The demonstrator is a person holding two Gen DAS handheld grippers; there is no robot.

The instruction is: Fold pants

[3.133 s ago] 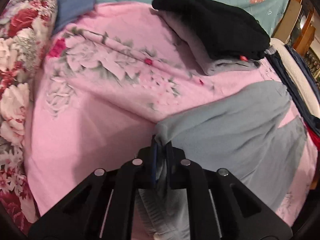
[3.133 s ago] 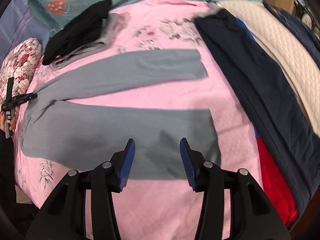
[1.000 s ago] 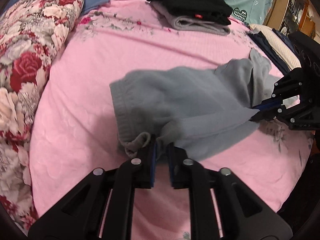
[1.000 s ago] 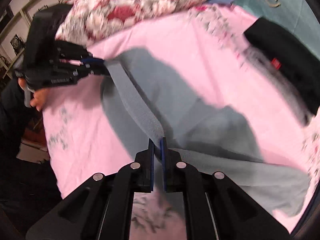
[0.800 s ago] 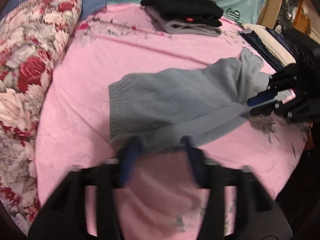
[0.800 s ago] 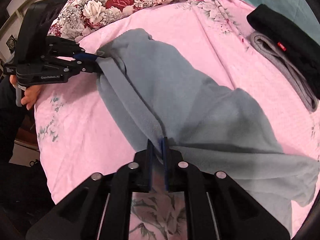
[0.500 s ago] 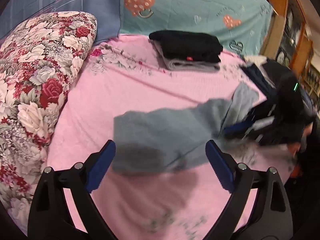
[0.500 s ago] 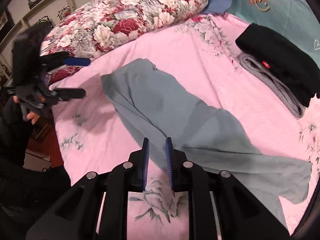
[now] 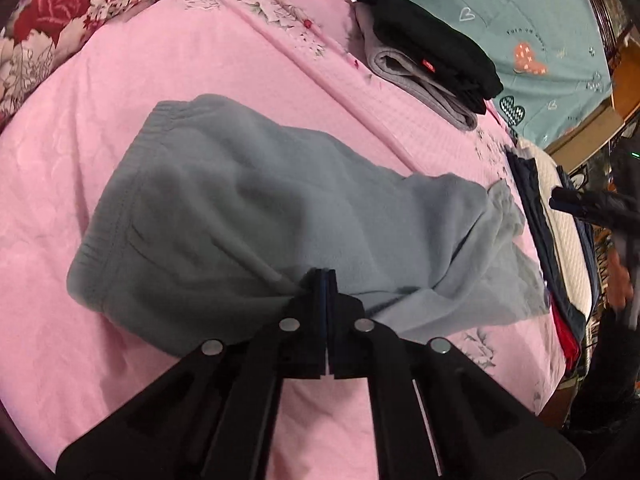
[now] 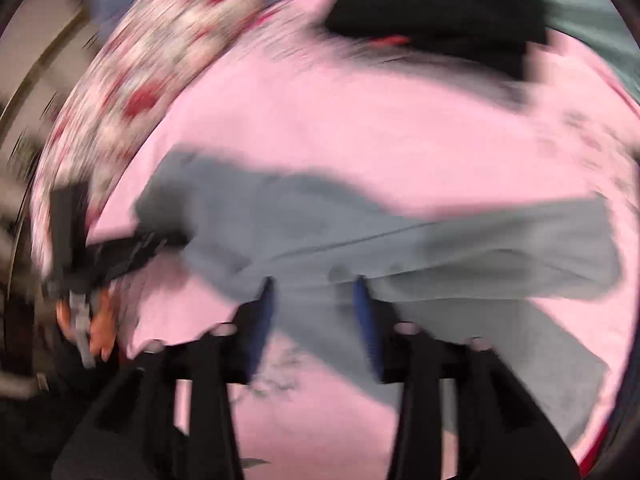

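Observation:
The grey fleece pants (image 9: 256, 216) lie on the pink bedspread (image 9: 224, 52), waistband at the left, legs bunched toward the right. My left gripper (image 9: 325, 280) is shut on the near edge of the pants, pinching a fold. In the blurred right wrist view the pants (image 10: 400, 236) stretch across the bed. My right gripper (image 10: 314, 292) is open, its blue pads just above the near edge of the pants and holding nothing. The left gripper (image 10: 120, 252) shows at the pants' left end.
A folded black and grey stack (image 9: 424, 48) sits at the far side of the bed. A floral pillow (image 9: 48, 12) lies at the left. Dark navy, white and red garments (image 9: 556, 240) lie along the right edge. A teal pillow (image 9: 520, 12) is behind.
My left gripper, open half a second ago, has come down and shut on the pants' near edge. My right gripper has let go, opened and is swinging fast across the pants.

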